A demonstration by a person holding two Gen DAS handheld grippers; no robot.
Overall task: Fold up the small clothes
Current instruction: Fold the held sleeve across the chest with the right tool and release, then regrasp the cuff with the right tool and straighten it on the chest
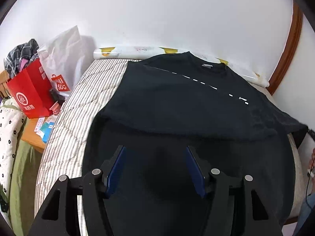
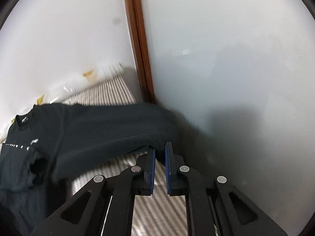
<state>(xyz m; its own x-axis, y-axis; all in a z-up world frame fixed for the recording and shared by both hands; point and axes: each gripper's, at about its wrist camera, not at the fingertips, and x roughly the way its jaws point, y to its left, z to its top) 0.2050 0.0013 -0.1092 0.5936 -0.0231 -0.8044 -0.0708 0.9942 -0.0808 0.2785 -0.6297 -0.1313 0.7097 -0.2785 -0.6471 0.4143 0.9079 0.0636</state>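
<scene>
A black T-shirt [image 1: 177, 102] with a dashed white print lies spread on a striped mattress [image 1: 88, 90], its collar [image 1: 208, 64] toward the wall. My left gripper [image 1: 155, 149] hovers open over the shirt's near part, with only flat fabric beneath its blue pads. In the right wrist view, my right gripper [image 2: 159, 147] is shut on the shirt's sleeve [image 2: 118, 129]. The sleeve is lifted off the mattress [image 2: 110, 90] and drapes from the pads back to the shirt's body.
A red paper bag [image 1: 29, 96] stuffed with clothes and a white shopping bag [image 1: 61, 59] stand left of the bed on a wooden side table [image 1: 31, 133]. A rolled floral mat [image 1: 133, 51] lies along the white wall. A brown wooden frame [image 2: 139, 49] rises at the bed's corner.
</scene>
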